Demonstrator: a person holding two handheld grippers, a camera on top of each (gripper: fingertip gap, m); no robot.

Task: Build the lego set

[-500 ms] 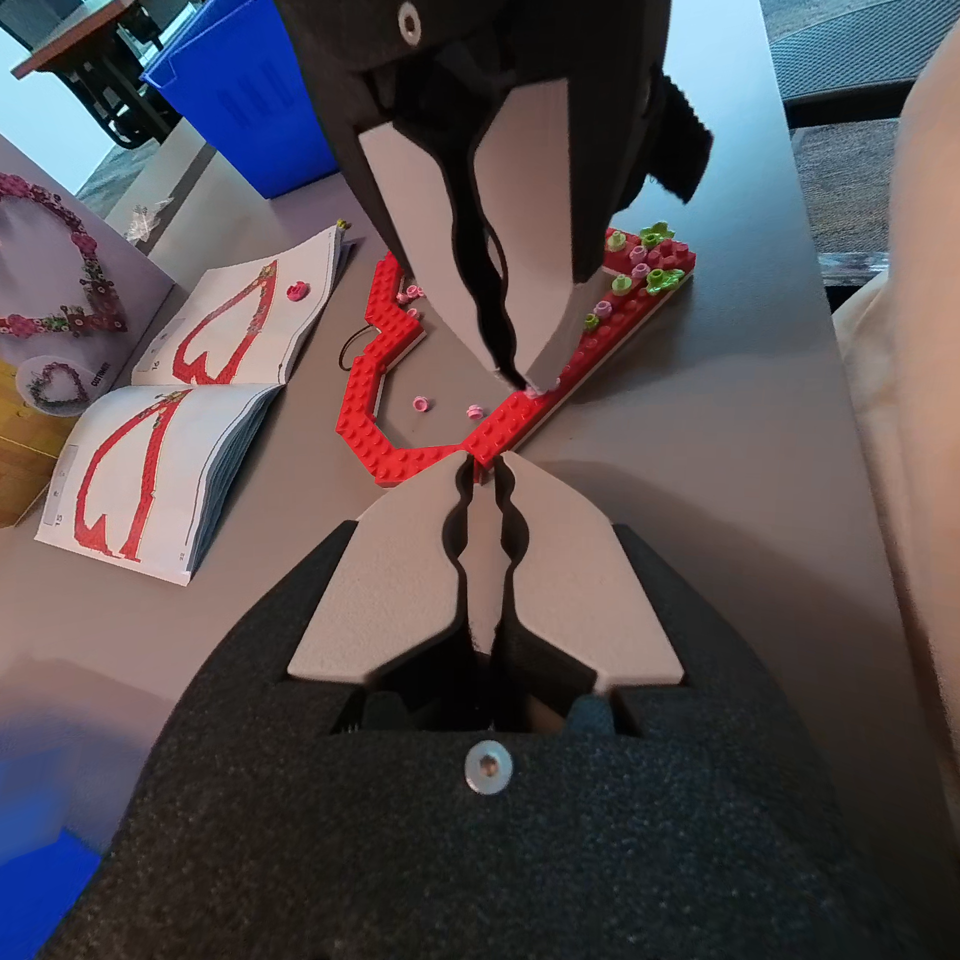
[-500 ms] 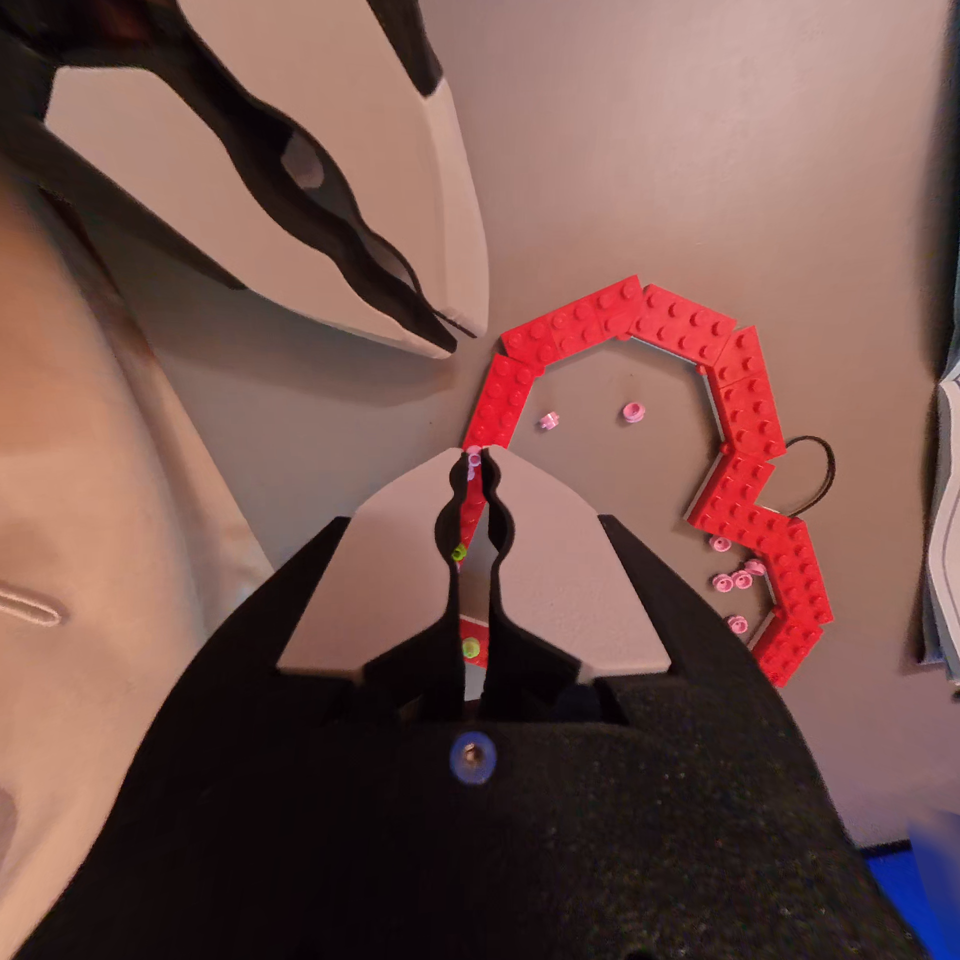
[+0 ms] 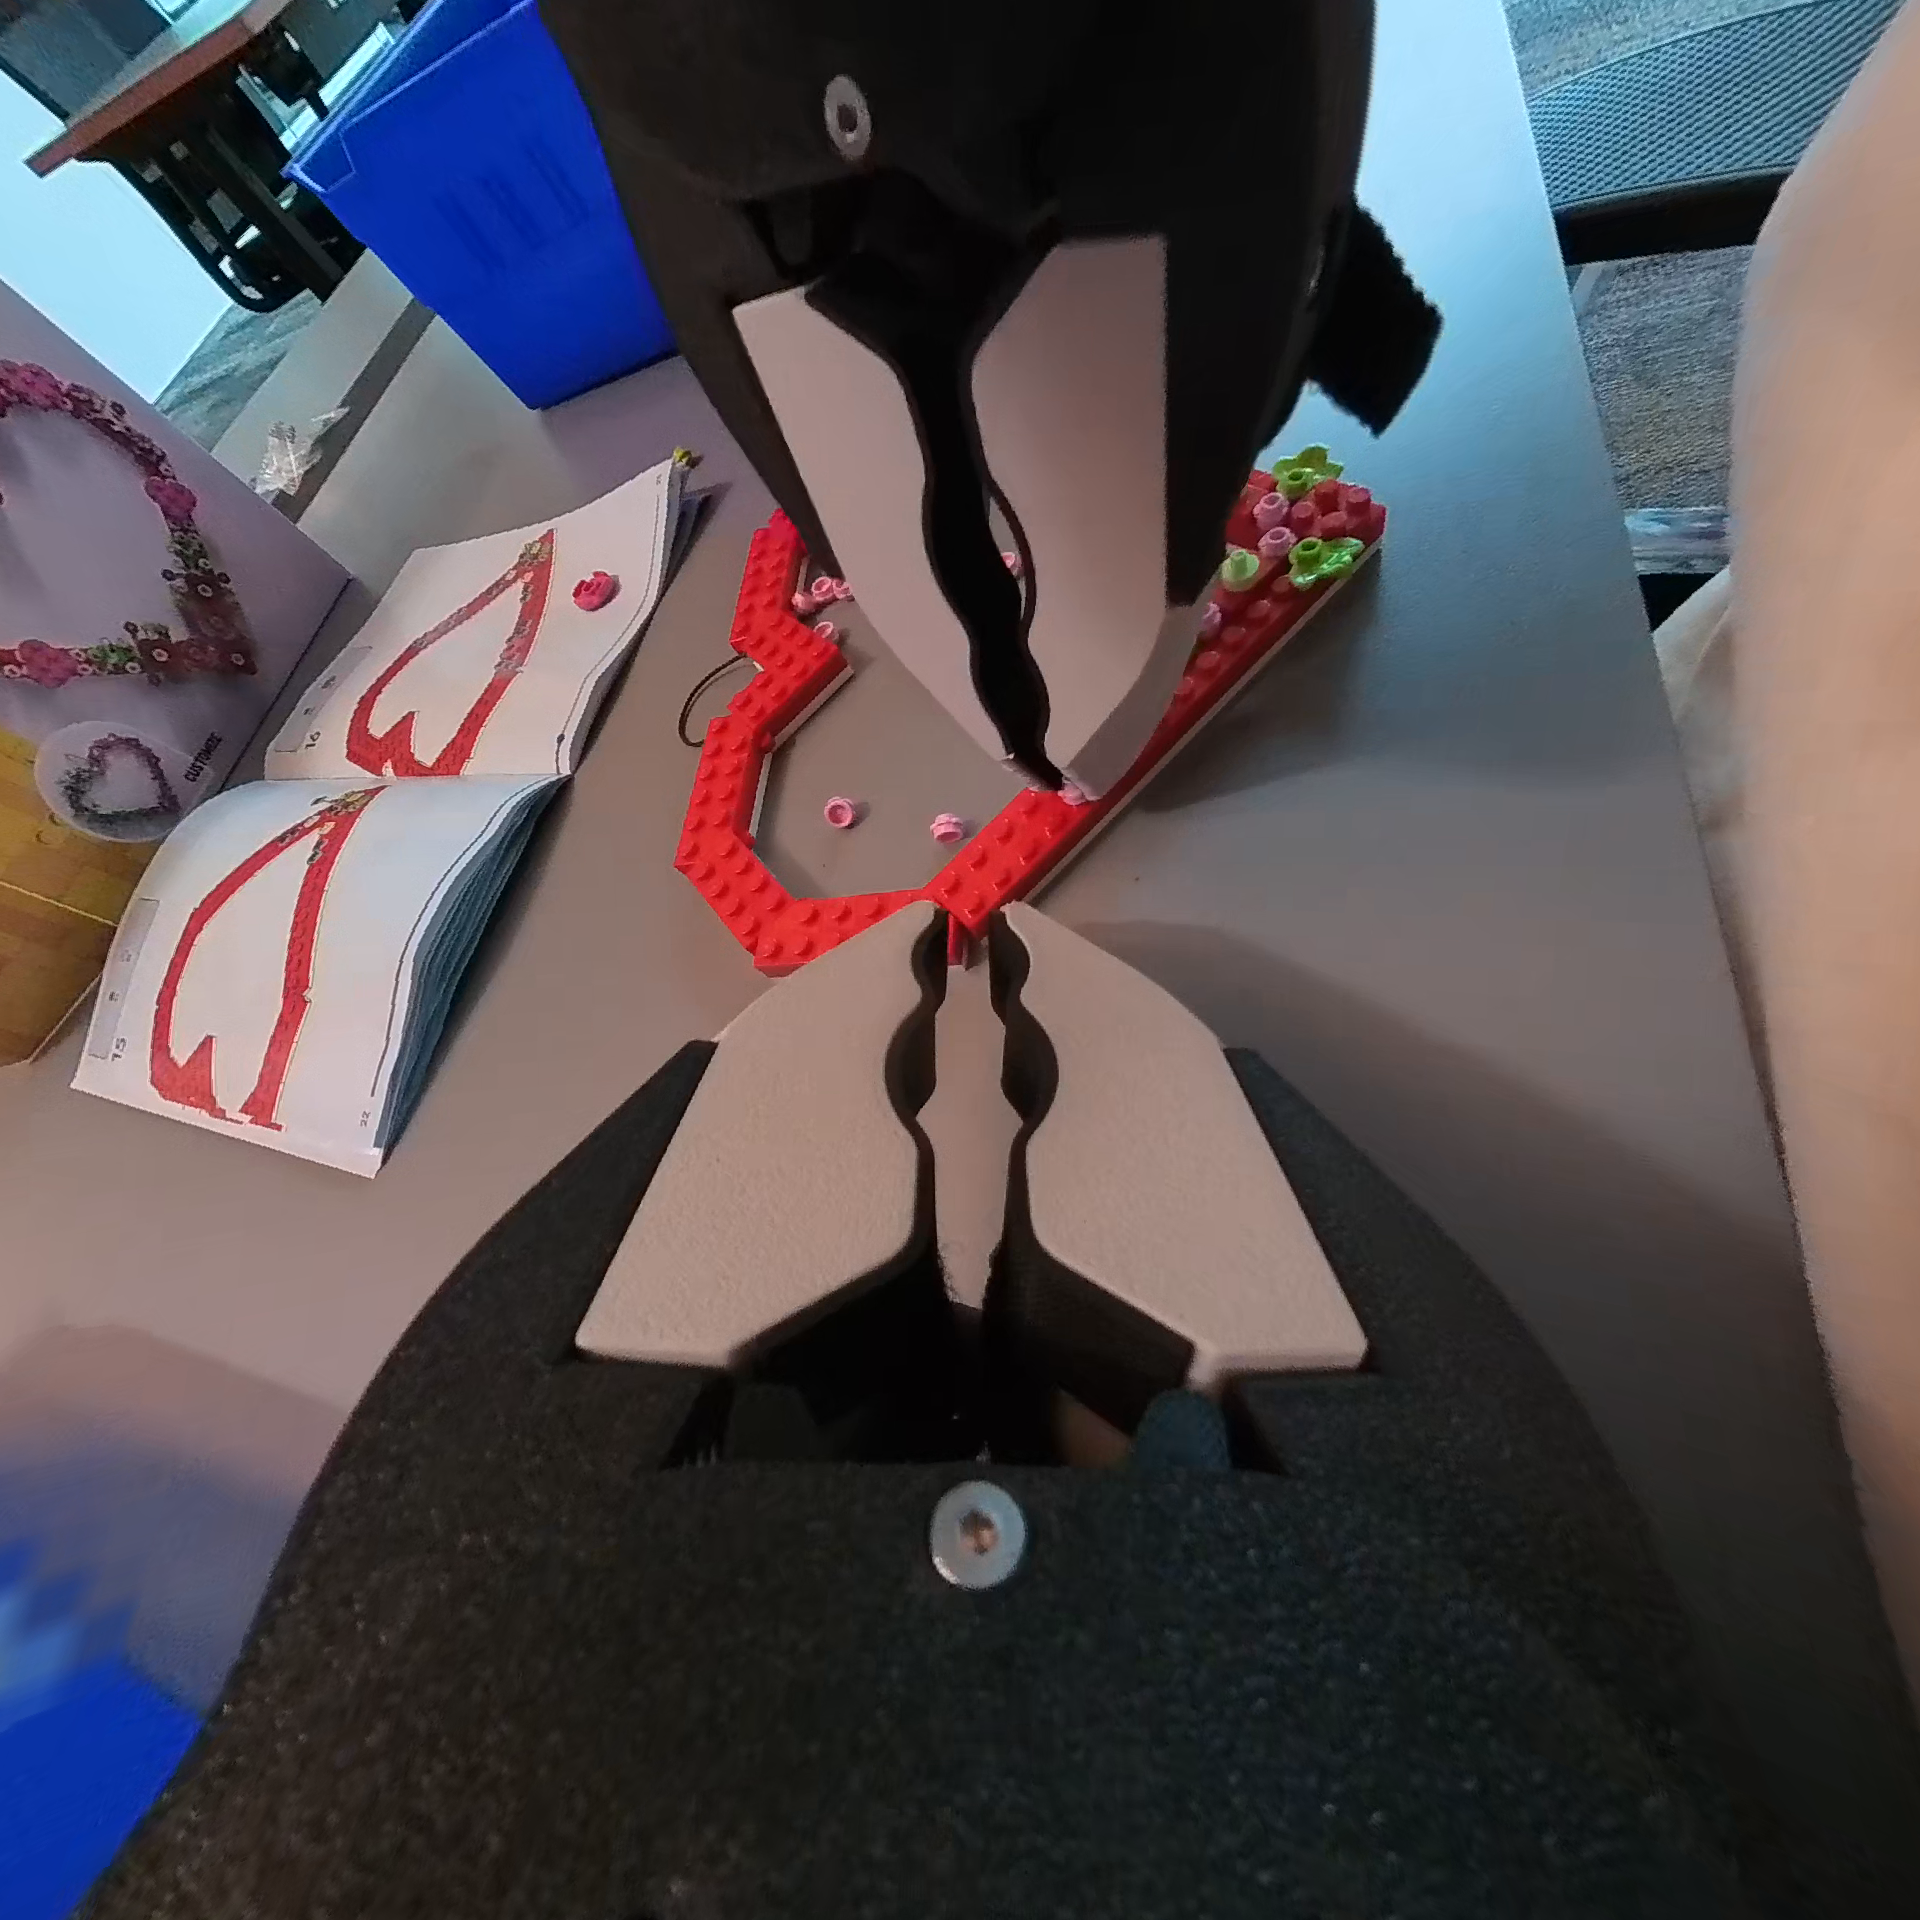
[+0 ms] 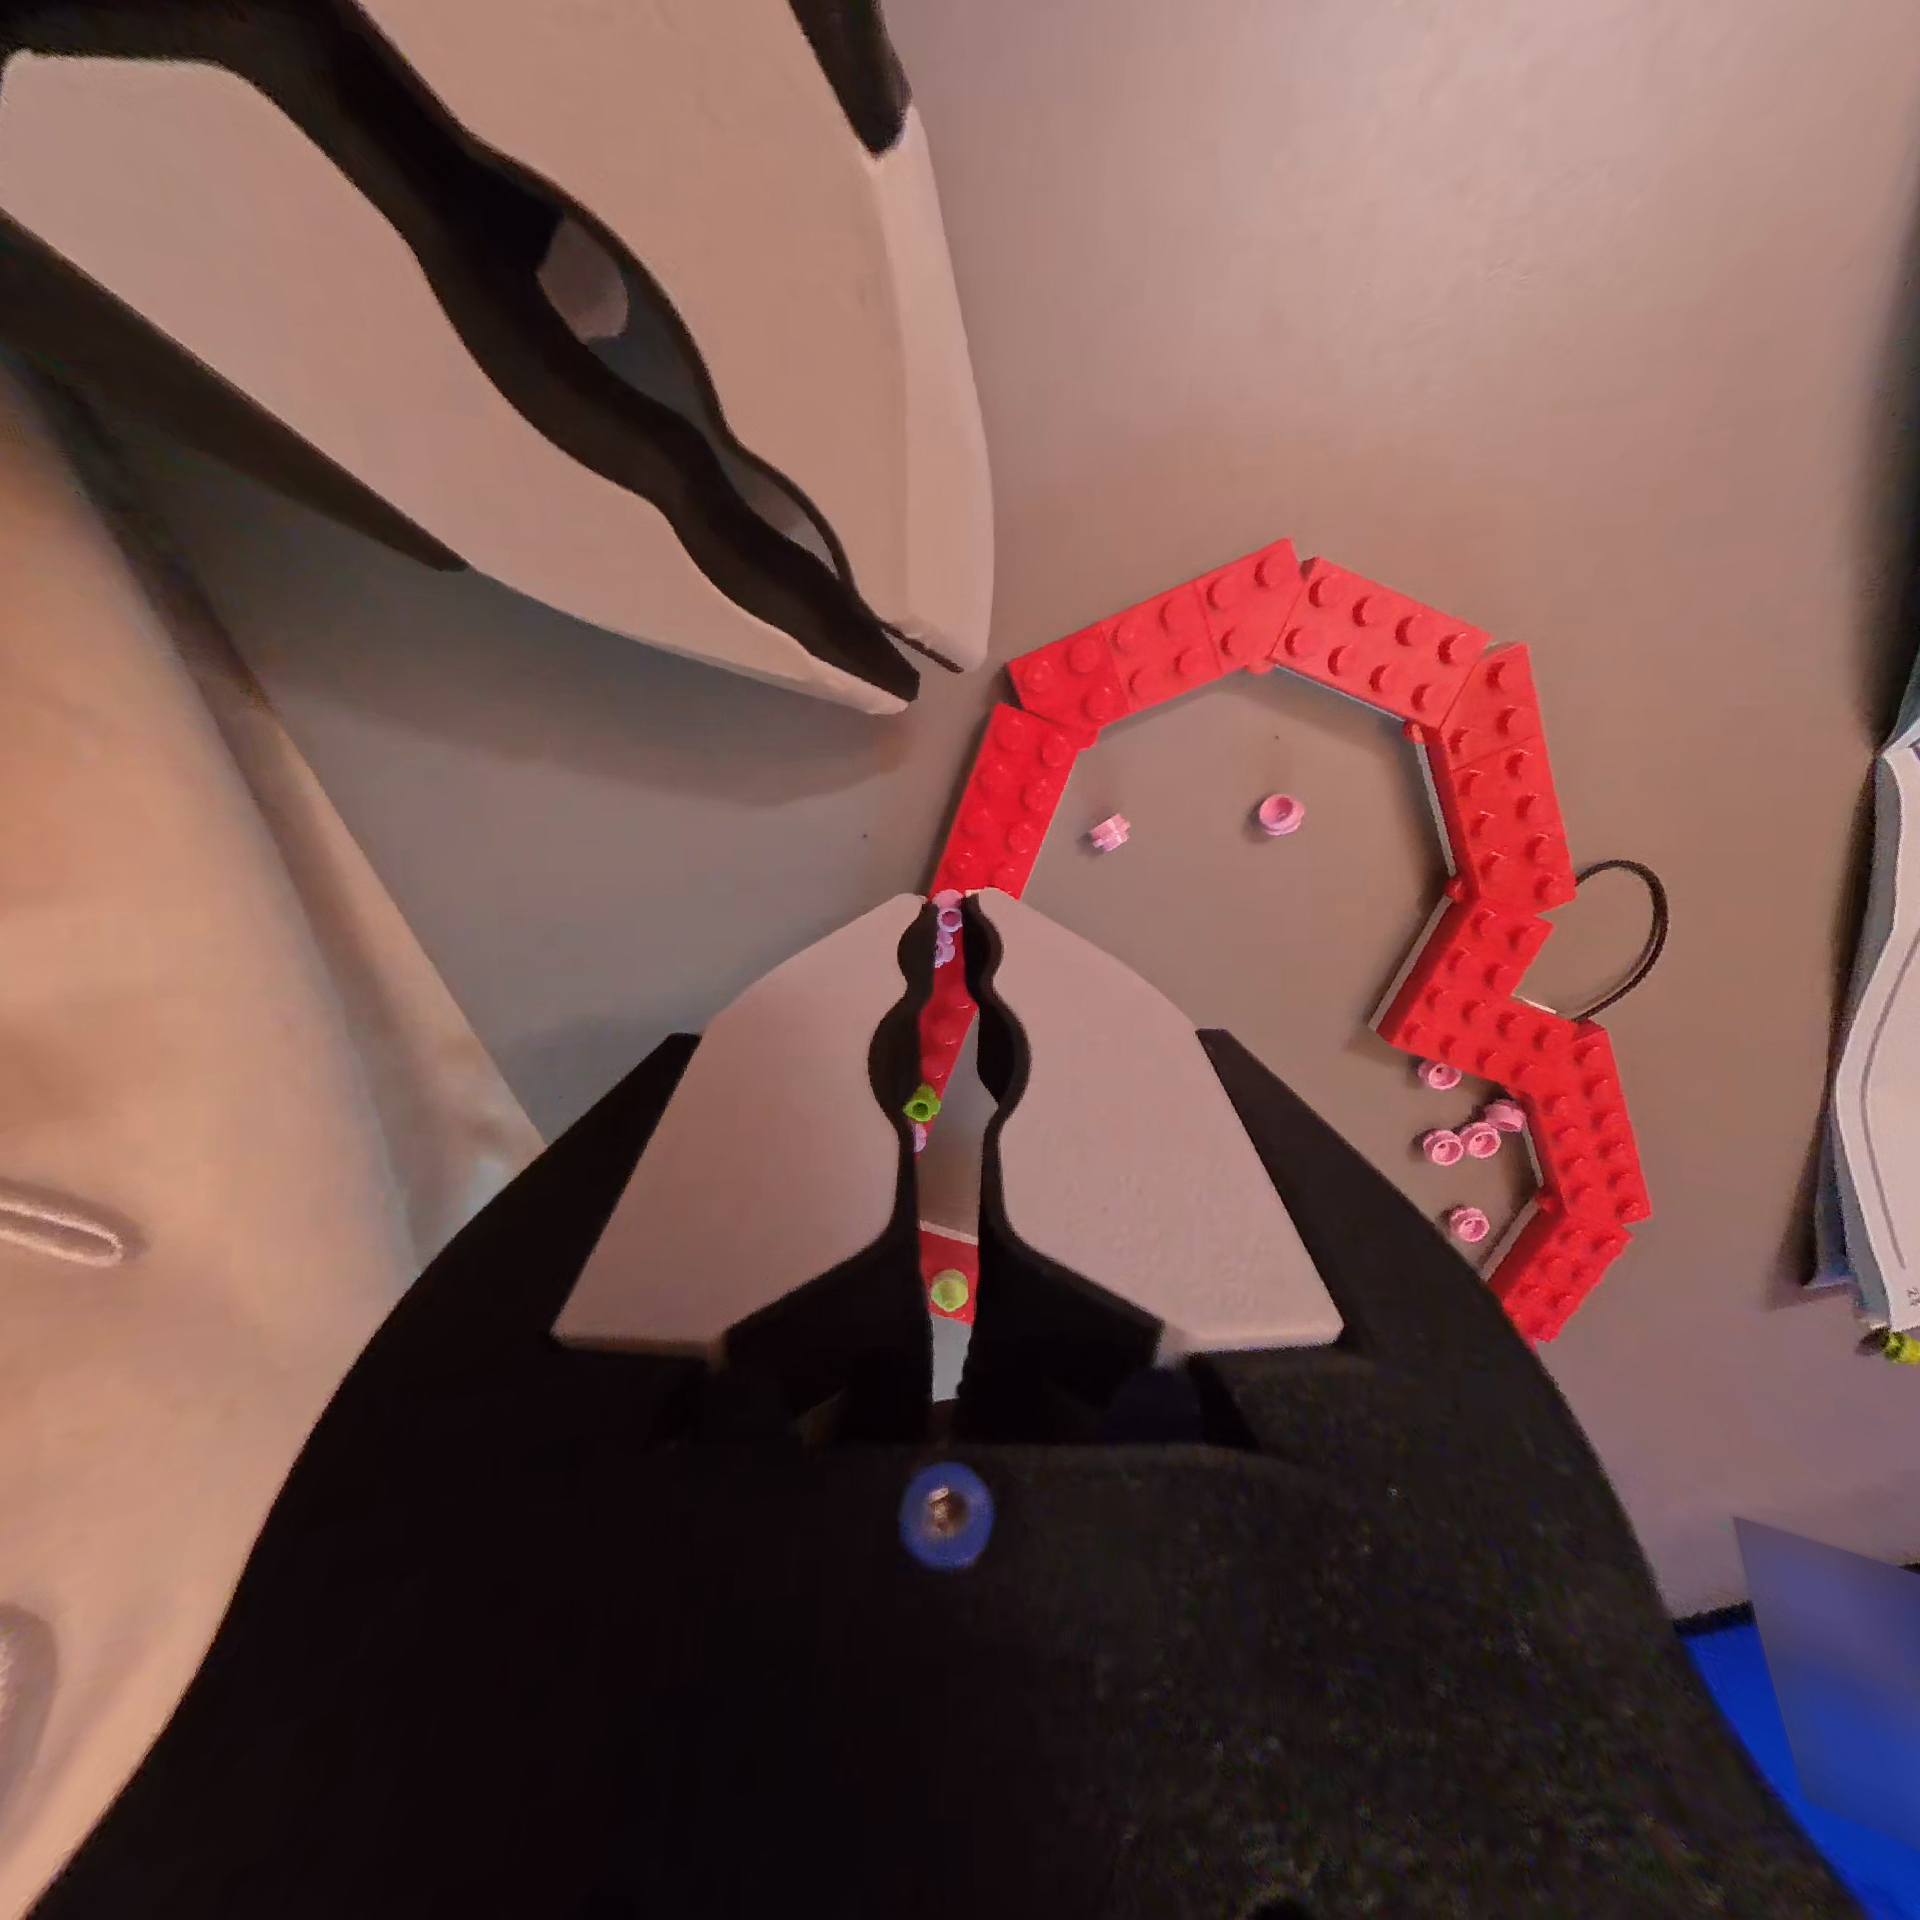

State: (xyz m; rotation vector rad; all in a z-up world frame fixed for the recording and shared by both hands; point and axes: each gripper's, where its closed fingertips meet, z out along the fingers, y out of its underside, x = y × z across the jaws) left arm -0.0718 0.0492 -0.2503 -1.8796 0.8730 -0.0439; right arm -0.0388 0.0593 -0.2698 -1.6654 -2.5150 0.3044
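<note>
- The right gripper (image 3: 1044, 774) is seen with its jaws nearly together, pinching a small pink flower stud (image 3: 1072, 792) that is pressed down onto the red heart frame (image 3: 727, 821) along its straight side.
- The left gripper (image 3: 961, 920) is closed to a narrow slit at the pointed tip of the frame; something red is glimpsed between its tips, so the frame appears to be steadied there, though a firm clamp cannot be confirmed.
- The frame lies flat on the grey table (image 3: 1299, 987), between the two grippers.
- As for progress, the red outline looks fully joined, and pink and green pieces (image 3: 1299, 520) are already seated at the far end of the straight side.
- Most studs are still bare; loose pink studs (image 4: 1278, 812) lie inside the heart, waiting to be placed.
- An open instruction booklet (image 3: 343, 914) lies beside the frame.
</note>
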